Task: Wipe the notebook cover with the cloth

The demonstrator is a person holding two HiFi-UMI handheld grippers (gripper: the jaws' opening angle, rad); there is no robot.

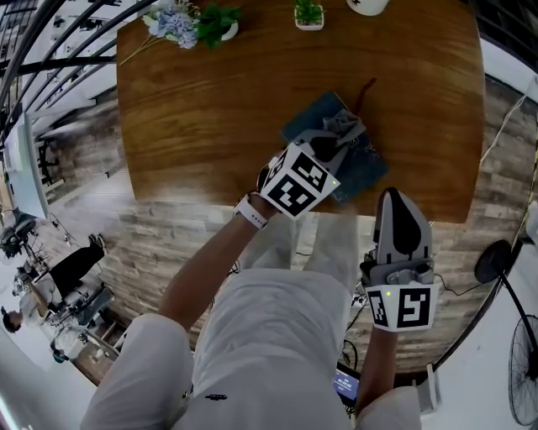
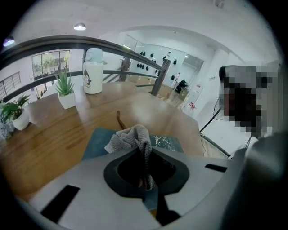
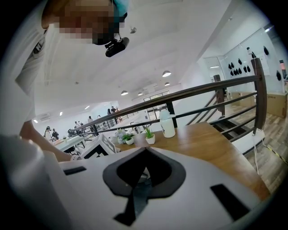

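Far-left corner of the table (image 1: 185,126): flowers (image 1: 172,23) & a potted plant (image 1: 217,21). Mid-table, the L gripper (image 1: 333,144) is clamped tight on a bunched grey cloth (image 1: 346,124), which sits on the teal notebook (image 1: 363,168). Notebook lies flat nr the table's front edge, w/ a thin brown strap (image 1: 363,92) poking out behind it. R gripper (image 1: 395,201) hangs off the table edge, just right of the notebook, jaws together, nothing betw. them.

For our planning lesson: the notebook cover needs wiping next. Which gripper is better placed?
Left. The left gripper is shut on the cloth, over the notebook; the right gripper is shut on nothing, away from the notebook.
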